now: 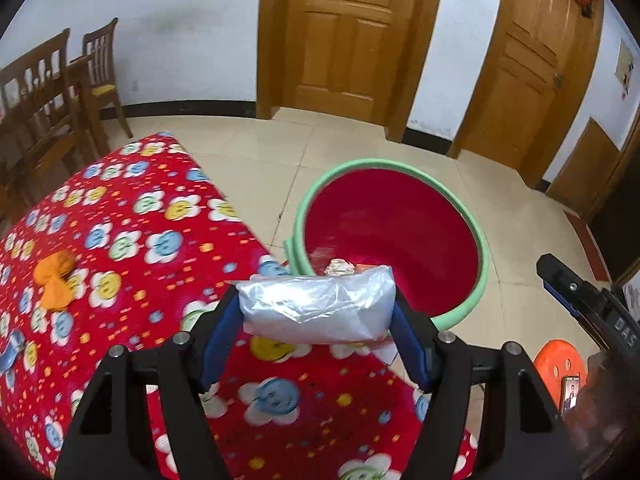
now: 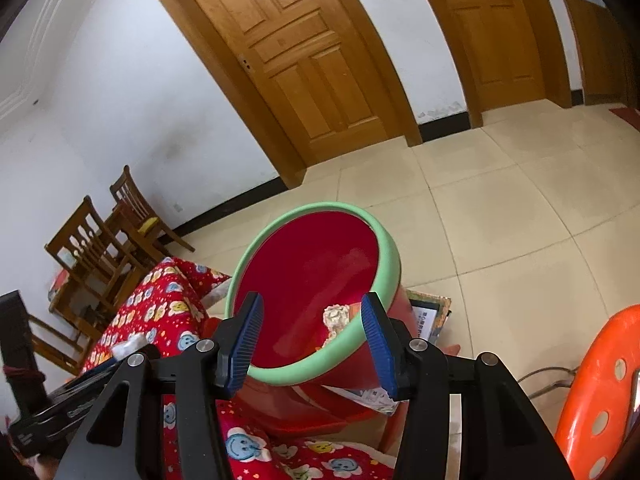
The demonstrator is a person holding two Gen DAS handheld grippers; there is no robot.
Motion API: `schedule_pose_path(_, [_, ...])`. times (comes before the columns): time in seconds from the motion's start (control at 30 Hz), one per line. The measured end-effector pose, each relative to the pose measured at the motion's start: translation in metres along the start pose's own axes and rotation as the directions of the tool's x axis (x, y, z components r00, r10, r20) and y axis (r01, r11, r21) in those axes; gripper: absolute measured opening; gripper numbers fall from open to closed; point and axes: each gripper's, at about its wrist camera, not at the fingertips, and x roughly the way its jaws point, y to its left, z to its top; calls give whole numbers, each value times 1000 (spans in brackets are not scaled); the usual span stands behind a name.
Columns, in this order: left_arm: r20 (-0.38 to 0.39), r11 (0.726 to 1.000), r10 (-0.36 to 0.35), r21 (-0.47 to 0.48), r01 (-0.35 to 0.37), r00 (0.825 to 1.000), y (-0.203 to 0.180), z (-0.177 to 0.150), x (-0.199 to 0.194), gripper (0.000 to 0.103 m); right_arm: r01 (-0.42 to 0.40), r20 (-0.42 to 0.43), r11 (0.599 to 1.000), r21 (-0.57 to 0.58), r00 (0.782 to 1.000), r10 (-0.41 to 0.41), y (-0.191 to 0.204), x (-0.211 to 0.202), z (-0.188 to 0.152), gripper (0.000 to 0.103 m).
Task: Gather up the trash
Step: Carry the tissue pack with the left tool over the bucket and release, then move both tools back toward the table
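Note:
My left gripper (image 1: 316,312) is shut on a crumpled clear plastic bag (image 1: 316,306) and holds it above the right edge of the red flowered table (image 1: 120,240), just short of the red bin with a green rim (image 1: 390,236). A crumpled paper ball (image 1: 339,267) lies inside the bin. An orange scrap (image 1: 54,278) lies on the table at the left. My right gripper (image 2: 312,338) is open and empty, hovering over the near rim of the bin (image 2: 316,276). The paper ball also shows in the right wrist view (image 2: 335,318).
Two wooden doors (image 1: 344,36) and a tiled floor (image 1: 248,148) lie behind. Wooden chairs (image 1: 44,92) stand at the far left. An orange plastic stool (image 2: 600,392) is at the right, with a phone (image 1: 571,394) on it. Papers (image 2: 428,320) lie behind the bin.

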Motion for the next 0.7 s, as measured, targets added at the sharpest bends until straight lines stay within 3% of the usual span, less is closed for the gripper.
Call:
schedule_pose_path(0.4, [-50,997,12,71,-9,999,-29,16,42,71,-3,-2,999,39,1000,3,-14,4,2,52])
schedule_pose_path(0.7, [-24,997,16,71,-14,1000,-32,22,40,81,-2,-6,999,50,1000,2,-18,6,1,52])
